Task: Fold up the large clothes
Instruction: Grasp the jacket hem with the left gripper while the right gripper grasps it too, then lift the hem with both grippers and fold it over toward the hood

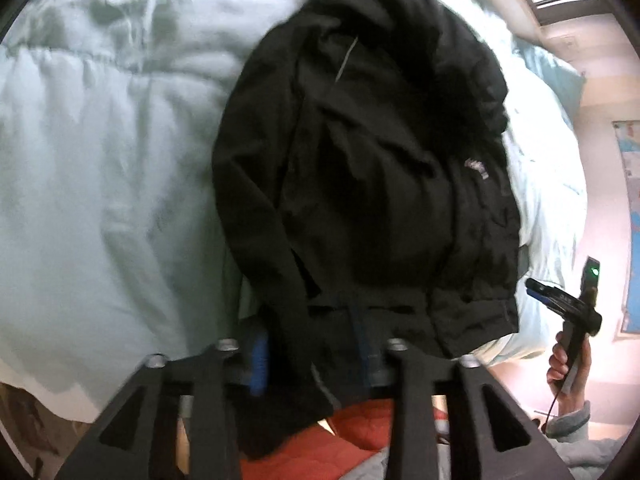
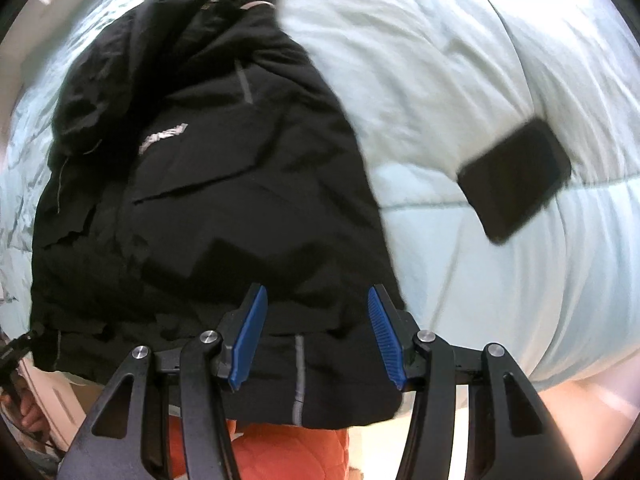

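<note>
A black jacket (image 1: 360, 160) with a small chest logo lies crumpled on a pale blue duvet (image 1: 100, 160), its hem hanging over the bed's near edge. My left gripper (image 1: 312, 360) sits at the hem with fabric draped between its open jaws; one blue pad (image 1: 260, 364) shows, the other is hidden by cloth. In the right wrist view the jacket (image 2: 200, 200) fills the left side on the duvet (image 2: 480, 80). My right gripper (image 2: 316, 336) is open, its blue pads (image 2: 250, 336) apart over the hem. The right gripper also shows in the left wrist view (image 1: 560, 300), held in a hand.
A black phone (image 2: 516, 176) lies on the duvet right of the jacket. An orange-red quilted fabric (image 2: 288, 452) lies below the bed edge; it also shows in the left wrist view (image 1: 340, 440). A pink wall with a poster (image 1: 632, 220) is at far right.
</note>
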`<action>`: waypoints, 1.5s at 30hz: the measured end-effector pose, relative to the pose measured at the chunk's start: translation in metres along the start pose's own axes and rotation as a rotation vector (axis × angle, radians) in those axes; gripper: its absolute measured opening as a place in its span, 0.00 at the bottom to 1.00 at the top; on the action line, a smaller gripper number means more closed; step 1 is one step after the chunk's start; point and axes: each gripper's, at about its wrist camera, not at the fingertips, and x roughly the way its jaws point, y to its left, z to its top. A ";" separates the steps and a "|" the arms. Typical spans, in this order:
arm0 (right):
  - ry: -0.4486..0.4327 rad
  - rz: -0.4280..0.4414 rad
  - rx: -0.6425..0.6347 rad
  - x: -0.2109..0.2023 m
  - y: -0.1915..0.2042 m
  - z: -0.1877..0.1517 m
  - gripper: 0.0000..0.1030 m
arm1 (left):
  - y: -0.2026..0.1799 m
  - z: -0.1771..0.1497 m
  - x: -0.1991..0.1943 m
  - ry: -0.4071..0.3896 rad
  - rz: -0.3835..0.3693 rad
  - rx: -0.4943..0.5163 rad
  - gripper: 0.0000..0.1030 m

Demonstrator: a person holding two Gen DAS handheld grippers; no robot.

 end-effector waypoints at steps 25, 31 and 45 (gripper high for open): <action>0.086 0.191 0.013 0.022 -0.027 -0.039 0.36 | -0.018 -0.006 0.019 0.071 -0.069 0.073 0.36; 0.156 0.189 0.005 0.044 -0.030 -0.052 0.60 | -0.002 -0.018 0.038 0.104 0.022 0.030 0.48; -0.089 0.248 -0.031 -0.050 -0.001 0.000 0.17 | -0.035 0.031 -0.044 -0.165 -0.195 0.011 0.11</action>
